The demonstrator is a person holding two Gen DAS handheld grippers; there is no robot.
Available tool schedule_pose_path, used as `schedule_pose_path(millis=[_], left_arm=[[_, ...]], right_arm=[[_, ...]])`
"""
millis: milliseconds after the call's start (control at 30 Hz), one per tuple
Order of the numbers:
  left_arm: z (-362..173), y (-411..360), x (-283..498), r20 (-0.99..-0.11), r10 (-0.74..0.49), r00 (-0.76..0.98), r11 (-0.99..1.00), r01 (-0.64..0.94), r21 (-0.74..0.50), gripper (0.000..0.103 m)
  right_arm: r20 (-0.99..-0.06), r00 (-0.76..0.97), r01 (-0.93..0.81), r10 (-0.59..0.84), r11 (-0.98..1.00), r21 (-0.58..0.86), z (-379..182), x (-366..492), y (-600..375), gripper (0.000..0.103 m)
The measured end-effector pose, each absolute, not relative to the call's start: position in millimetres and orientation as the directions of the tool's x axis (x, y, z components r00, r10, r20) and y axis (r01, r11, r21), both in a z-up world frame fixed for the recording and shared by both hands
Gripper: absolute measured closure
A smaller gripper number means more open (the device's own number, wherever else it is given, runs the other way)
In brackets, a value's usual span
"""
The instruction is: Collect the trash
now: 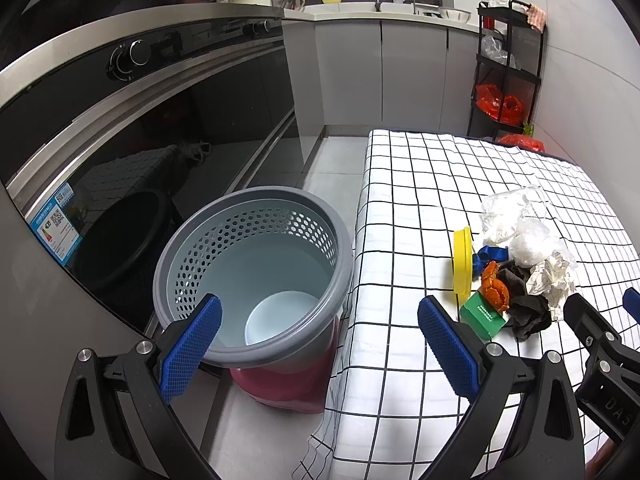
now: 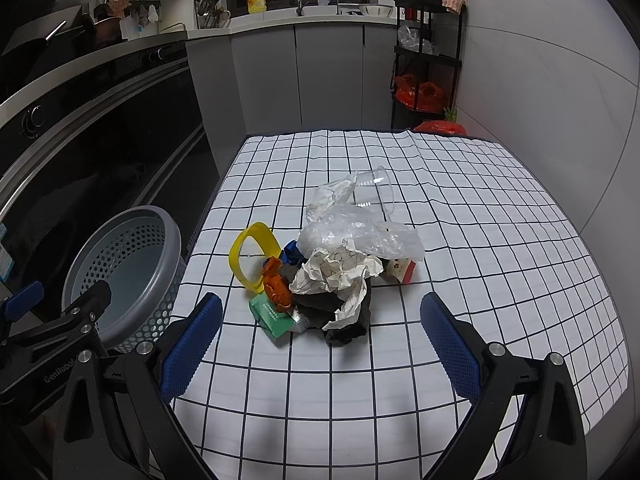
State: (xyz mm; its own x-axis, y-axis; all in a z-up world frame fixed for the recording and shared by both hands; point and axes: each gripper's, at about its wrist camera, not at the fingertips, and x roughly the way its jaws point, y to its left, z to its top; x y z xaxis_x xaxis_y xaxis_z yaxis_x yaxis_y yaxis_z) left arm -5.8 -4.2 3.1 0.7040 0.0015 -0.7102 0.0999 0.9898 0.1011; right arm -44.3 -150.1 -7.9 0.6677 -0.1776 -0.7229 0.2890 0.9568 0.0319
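Right now I'm holding both tongs spread apart and empty: left gripper (image 1: 320,344) hovering over the grey basket (image 1: 192,248), right gripper (image 2: 320,344) facing the trash pile (image 2: 332,264) on the checkered tablecloth (image 2: 480,240); a crumpled paper (image 2: 336,272) is hiding the items beneath.
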Motion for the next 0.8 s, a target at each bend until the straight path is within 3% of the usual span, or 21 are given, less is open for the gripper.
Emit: schedule_pose_path(millis=[800], left_arm=[[4.8,-4.9,-6.0,-0.707,0.002,0.707,0.989,0.104,0.106,0.006]], right_arm=[[-0.721,0.67,0.29,-0.176,0.956,0.037,-4.4,-45.2,-148.9,0.008]])
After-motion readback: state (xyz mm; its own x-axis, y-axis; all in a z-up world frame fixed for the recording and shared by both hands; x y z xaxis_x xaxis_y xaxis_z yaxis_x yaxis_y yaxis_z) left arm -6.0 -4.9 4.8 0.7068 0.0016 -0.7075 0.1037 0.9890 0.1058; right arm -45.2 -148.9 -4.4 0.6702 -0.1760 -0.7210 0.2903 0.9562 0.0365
